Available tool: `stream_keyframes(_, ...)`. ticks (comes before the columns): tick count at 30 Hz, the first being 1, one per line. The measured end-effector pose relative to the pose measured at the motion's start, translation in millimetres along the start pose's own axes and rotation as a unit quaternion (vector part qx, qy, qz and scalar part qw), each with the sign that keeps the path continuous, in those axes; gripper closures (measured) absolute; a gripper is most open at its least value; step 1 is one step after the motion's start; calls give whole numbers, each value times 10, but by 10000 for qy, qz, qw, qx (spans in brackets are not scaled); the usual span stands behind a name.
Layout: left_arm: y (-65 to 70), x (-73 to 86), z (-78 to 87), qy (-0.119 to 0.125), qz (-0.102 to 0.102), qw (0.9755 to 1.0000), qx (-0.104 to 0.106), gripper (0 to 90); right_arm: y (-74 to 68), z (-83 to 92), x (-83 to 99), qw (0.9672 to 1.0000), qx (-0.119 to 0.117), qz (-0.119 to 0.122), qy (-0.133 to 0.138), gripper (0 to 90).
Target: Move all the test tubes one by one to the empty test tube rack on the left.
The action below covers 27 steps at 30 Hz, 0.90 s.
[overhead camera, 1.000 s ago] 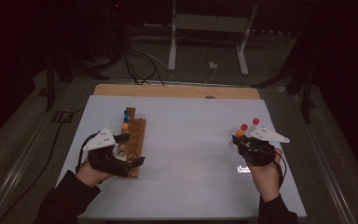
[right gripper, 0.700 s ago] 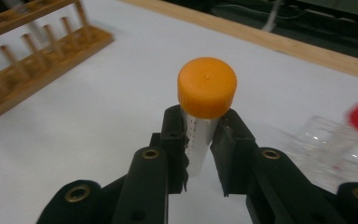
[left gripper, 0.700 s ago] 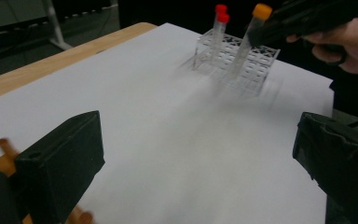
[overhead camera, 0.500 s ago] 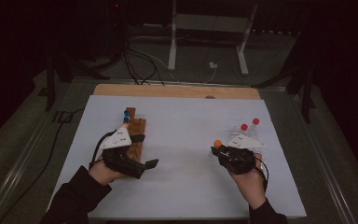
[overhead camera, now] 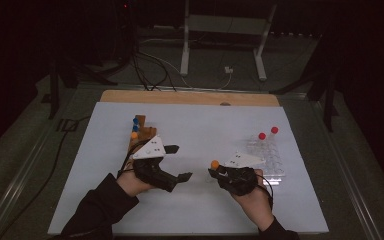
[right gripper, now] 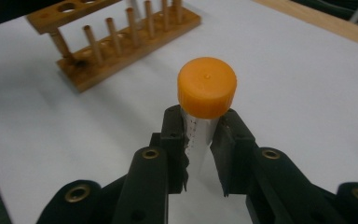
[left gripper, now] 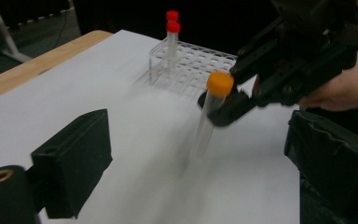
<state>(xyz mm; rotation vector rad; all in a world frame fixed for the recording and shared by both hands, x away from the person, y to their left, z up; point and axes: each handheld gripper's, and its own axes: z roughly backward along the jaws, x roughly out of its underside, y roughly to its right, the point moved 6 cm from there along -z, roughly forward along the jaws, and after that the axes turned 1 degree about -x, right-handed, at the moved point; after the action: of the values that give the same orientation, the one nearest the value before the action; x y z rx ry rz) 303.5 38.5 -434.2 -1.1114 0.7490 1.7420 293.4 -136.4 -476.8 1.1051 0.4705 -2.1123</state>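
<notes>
- The right gripper (right gripper: 199, 149) pinches a clear, orange-capped test tube (right gripper: 204, 112) just below its cap, upright above the white table sheet (overhead camera: 200, 125).
- The left gripper (overhead camera: 177, 162), jaws spread with nothing between them and just closing slightly, faces the tube near the wooden rack (overhead camera: 139, 136).

I am holding the capped tube (right gripper: 200, 116) upright between my right fingers (right gripper: 175, 140), above the worktop (overhead camera: 205, 125). The peg rack (overhead camera: 141, 137) is sitting beyond my left gripper (overhead camera: 180, 162); the grid rack (overhead camera: 270, 157) is sitting just right of my right gripper (overhead camera: 214, 174).
</notes>
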Motion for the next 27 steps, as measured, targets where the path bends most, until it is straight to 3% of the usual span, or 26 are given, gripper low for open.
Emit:
stream_keyframes(6, 98, -85, -197, -22, -120, 9998, 144, 173, -72, -22, -5, 9999, -100, 83, -14, 752)
stream_keyframes(13, 147, -107, -367, -123, -259, 9995, 124, 340, -84, -2, -14, 9999, -147, 78, 11, 752)
stream_keyframes(21, 169, -112, -469, -139, -301, 9993, 161, 540, -100, 2, -24, 9998, -174, 92, 22, 751)
stream_keyframes(27, 188, -87, -527, -261, -335, 9988, 231, 626, -92, 9, -30, 9998, -175, 87, 43, 752)
